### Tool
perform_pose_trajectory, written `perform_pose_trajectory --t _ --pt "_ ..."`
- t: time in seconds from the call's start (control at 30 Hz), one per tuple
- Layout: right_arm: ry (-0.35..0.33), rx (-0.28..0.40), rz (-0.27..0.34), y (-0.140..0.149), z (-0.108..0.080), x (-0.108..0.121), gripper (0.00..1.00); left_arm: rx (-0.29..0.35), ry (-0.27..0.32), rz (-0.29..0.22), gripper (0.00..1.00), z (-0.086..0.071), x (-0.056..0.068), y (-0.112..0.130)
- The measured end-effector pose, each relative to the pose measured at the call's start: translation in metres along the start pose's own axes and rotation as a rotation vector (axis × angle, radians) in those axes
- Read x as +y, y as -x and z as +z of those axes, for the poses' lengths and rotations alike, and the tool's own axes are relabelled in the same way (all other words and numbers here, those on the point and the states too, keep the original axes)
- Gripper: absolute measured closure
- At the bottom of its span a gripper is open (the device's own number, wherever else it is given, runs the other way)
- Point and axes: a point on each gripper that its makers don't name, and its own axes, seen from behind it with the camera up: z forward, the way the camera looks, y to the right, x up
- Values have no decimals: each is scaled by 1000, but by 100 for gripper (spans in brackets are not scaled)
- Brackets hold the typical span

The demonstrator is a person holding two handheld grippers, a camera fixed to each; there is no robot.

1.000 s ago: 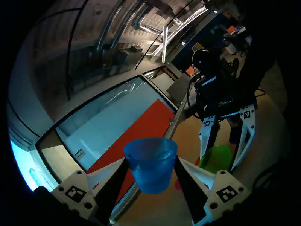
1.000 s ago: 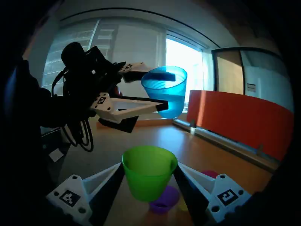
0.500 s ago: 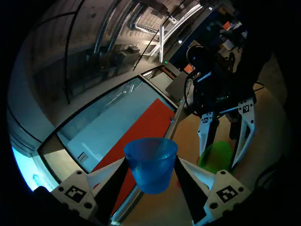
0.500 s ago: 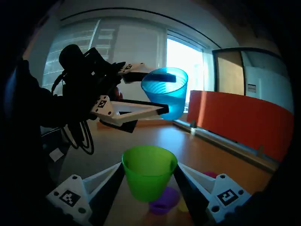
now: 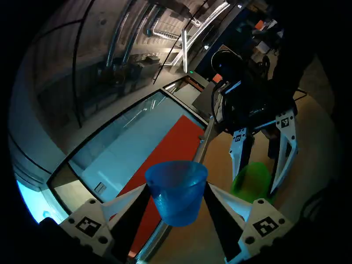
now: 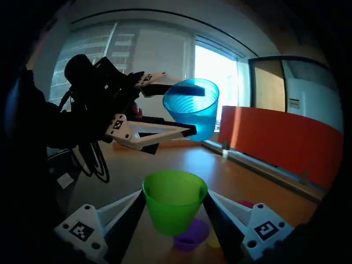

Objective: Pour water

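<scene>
Counter (image 6: 246,176) underneath; left gripper (image 5: 176,189) clenched on tipped blue cup (image 5: 176,196), held high; right gripper (image 6: 174,196) clenched on upright green cup (image 6: 174,204), lower down.

Left gripper view: mounted on left gripper (image 5: 176,190), aimed along own fingers, rolled steeply, tilted up toward ceiling (image 5: 132,44) and orange panel (image 5: 169,147). Very near lens: blue cup (image 5: 176,200).
Right gripper view: mounted on right gripper (image 6: 174,196), held level, aimed across table (image 6: 132,167) toward window (image 6: 211,70). Very near lens: green cup (image 6: 174,209).
Shared between views: both cups, both grippers, orange panel, table.
</scene>
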Motion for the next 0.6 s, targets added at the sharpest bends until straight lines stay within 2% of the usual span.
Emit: perform_pose_trajectory --t 0.6 --pt "10 1 -2 -1 1 4 10 5 4 51 17 2 1 -3"
